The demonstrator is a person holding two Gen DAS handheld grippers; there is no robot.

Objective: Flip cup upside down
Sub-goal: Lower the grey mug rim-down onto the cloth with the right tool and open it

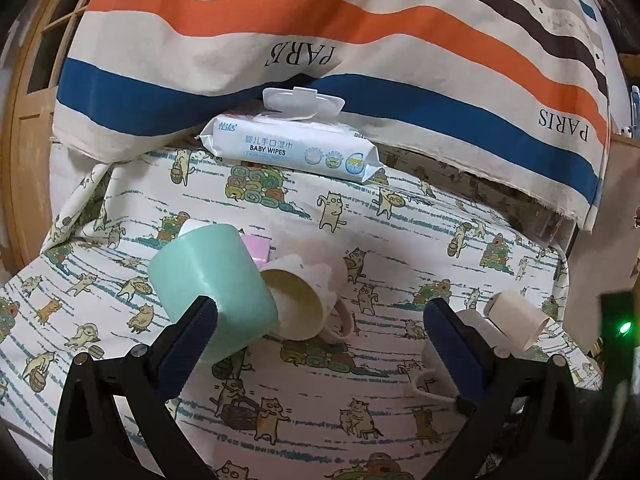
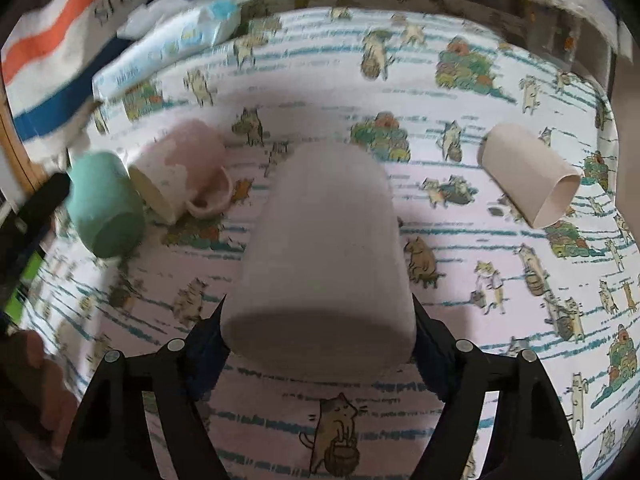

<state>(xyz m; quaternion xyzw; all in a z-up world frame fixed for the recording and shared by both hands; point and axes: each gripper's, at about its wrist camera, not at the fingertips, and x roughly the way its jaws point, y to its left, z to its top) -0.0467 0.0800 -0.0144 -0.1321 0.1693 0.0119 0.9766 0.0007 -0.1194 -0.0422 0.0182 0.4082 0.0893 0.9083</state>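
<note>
A white cup (image 2: 324,252) is held between the fingers of my right gripper (image 2: 320,344), with its closed bottom toward the camera and tilted over the cat-print cloth. In the left wrist view a part of it (image 1: 472,328) shows behind the right finger. My left gripper (image 1: 320,320) is open, its left finger touching a mint green cup (image 1: 208,284) that lies on its side; this cup also shows in the right wrist view (image 2: 106,204). A pink-and-white mug (image 1: 308,300) lies on its side beside it, with its handle on the right; it shows in the right wrist view too (image 2: 184,168).
A beige cup (image 2: 528,172) lies on its side at the right, also in the left wrist view (image 1: 516,318). A baby wipes pack (image 1: 292,148) lies at the back. A striped PARIS cloth (image 1: 320,32) hangs behind. The table (image 1: 360,380) wears a cat-print cloth.
</note>
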